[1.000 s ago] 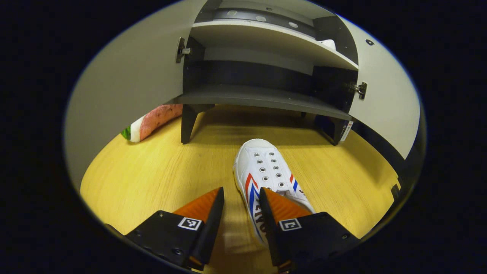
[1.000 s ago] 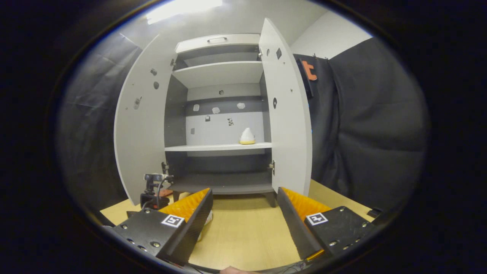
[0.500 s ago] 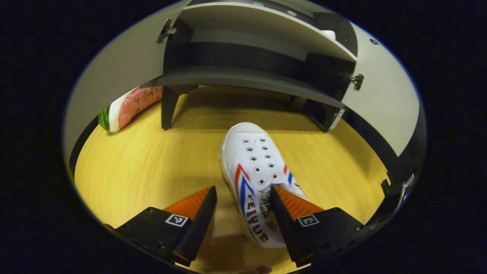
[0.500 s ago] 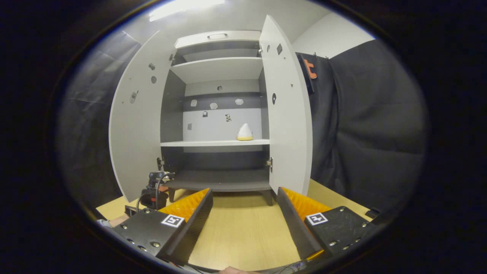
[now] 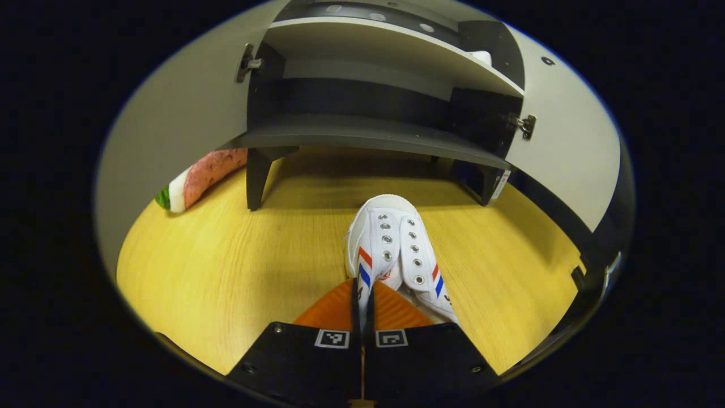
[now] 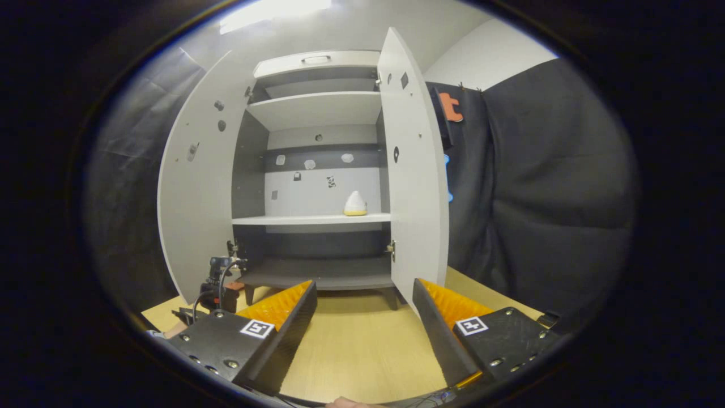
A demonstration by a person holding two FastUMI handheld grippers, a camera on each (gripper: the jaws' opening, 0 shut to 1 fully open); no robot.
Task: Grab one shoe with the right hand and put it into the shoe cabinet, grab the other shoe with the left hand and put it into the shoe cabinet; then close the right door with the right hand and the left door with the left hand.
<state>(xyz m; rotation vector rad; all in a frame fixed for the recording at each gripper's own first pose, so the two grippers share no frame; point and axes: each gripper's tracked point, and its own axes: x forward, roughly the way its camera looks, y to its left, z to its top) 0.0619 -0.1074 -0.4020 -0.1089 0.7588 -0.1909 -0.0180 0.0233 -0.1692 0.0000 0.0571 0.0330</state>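
Pinching the side wall of a white canvas shoe with red and blue stripes (image 5: pixel 396 249), the left gripper (image 5: pixel 362 303) has its fingers pressed together on it, just before the grey open-doored shoe cabinet (image 5: pixel 368 136). Facing that cabinet (image 6: pixel 317 221), the right gripper (image 6: pixel 362 317) stands spread apart, holding nothing; another white shoe (image 6: pixel 355 204) sits on its middle shelf.

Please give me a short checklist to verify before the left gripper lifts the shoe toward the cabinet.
1. Left gripper closed on the white shoe's side wall: ok.
2. How firm the pinch is: cannot tell.
3. Left door and right door open: ok.
4. Bottom shelf free for the shoe: ok.
5. First shoe already on the middle shelf: ok.
6. Right gripper open, holding nothing: ok.
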